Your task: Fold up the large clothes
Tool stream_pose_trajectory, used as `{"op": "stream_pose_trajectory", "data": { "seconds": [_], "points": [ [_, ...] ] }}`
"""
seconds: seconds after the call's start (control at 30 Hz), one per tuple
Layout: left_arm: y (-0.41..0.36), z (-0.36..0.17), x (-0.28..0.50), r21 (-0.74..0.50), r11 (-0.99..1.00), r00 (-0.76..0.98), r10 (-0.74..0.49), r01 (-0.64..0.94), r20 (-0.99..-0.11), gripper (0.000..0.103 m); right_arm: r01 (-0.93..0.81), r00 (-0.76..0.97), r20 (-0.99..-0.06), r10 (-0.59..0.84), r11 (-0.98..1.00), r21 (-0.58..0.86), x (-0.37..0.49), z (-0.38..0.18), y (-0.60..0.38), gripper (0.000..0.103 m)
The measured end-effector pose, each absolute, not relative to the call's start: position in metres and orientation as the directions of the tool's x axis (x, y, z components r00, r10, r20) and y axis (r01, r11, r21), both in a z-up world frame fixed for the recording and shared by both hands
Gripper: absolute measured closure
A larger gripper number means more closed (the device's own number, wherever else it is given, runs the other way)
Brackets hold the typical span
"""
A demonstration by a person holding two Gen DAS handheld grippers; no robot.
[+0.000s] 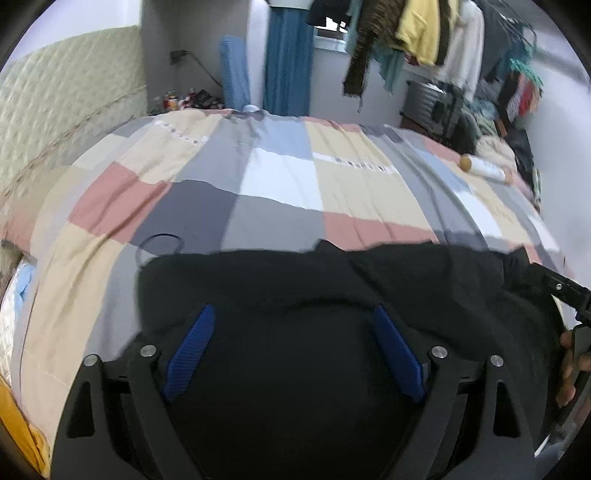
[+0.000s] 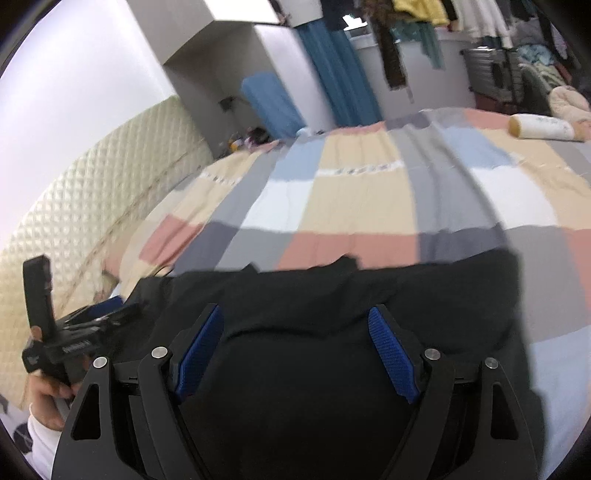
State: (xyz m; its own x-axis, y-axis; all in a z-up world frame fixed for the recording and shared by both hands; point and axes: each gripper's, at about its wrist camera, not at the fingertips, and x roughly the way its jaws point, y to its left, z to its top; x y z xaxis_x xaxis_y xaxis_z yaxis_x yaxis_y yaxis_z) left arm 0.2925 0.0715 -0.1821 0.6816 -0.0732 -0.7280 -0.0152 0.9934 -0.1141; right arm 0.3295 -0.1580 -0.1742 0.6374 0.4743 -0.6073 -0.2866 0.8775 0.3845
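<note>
A large black garment point(image 1: 332, 288) lies bunched on the near part of a bed with a checked cover point(image 1: 280, 177). My left gripper point(image 1: 293, 314) is open above the garment, its blue pads point(image 1: 192, 350) spread wide with black cloth between and under them. My right gripper point(image 2: 295, 317) is also open over the same garment point(image 2: 369, 288), its blue pads point(image 2: 393, 354) wide apart. Neither holds cloth. The right gripper's body shows at the right edge of the left wrist view point(image 1: 569, 295); the left gripper with the hand shows at the left in the right wrist view point(image 2: 62, 343).
A quilted cream headboard point(image 1: 55, 110) runs along the left. A white bottle point(image 1: 484, 168) lies on the bed's far right. Hanging clothes point(image 1: 424, 33), a blue curtain point(image 1: 288, 55) and a suitcase point(image 1: 424, 99) stand beyond the bed. A yellow item point(image 1: 22, 424) lies at the near left.
</note>
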Motion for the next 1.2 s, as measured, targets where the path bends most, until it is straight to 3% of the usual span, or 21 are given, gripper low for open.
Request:
{"op": "stream_pose_trajectory", "data": {
  "seconds": [0.2,0.43,0.57,0.9,0.93,0.97,1.03,1.1,1.17,1.2],
  "points": [
    [0.117,-0.177,0.297,-0.098,0.987,0.67,0.013,-0.127,-0.742,0.014,-0.189,0.66,-0.635,0.402,0.907,0.377,0.343,-0.176,-0.215,0.018],
    [0.151,-0.205,0.304,-0.05,0.977,0.596,0.087,-0.209,-0.798,0.009,-0.111,0.621,-0.686,0.379,0.909,0.402,0.347,-0.204,-0.25,0.009],
    [0.165,-0.223,0.309,-0.077,0.967,0.55,0.071,-0.241,-0.832,0.008,-0.067,0.575,-0.712,0.402,0.891,0.449,0.353,-0.223,-0.259,0.002],
    [0.169,-0.254,0.32,-0.235,0.945,0.494,-0.096,-0.227,-0.864,0.008,-0.156,0.421,-0.691,0.588,0.797,0.583,0.367,-0.254,-0.24,0.004],
    [0.167,-0.256,0.321,-0.247,0.944,0.49,-0.113,-0.219,-0.865,0.01,-0.166,0.424,-0.692,0.584,0.801,0.575,0.366,-0.253,-0.237,0.011],
    [0.165,-0.259,0.322,-0.273,0.94,0.484,-0.145,-0.204,-0.863,0.016,-0.176,0.427,-0.692,0.582,0.804,0.567,0.365,-0.251,-0.235,0.022],
    [0.163,-0.26,0.321,-0.307,0.932,0.483,-0.183,-0.192,-0.857,0.028,-0.212,0.437,-0.694,0.572,0.816,0.539,0.361,-0.244,-0.226,0.035],
    [0.159,-0.256,0.319,-0.313,0.934,0.493,-0.193,-0.174,-0.848,0.049,-0.231,0.456,-0.696,0.554,0.829,0.509,0.358,-0.237,-0.221,0.055],
    [0.156,-0.251,0.317,-0.29,0.942,0.511,-0.166,-0.172,-0.843,0.07,-0.237,0.489,-0.681,0.545,0.834,0.497,0.354,-0.229,-0.219,0.085],
    [0.154,-0.245,0.315,-0.283,0.944,0.529,-0.156,-0.168,-0.834,0.082,-0.247,0.522,-0.66,0.54,0.837,0.489,0.349,-0.218,-0.219,0.089]
  ]
}}
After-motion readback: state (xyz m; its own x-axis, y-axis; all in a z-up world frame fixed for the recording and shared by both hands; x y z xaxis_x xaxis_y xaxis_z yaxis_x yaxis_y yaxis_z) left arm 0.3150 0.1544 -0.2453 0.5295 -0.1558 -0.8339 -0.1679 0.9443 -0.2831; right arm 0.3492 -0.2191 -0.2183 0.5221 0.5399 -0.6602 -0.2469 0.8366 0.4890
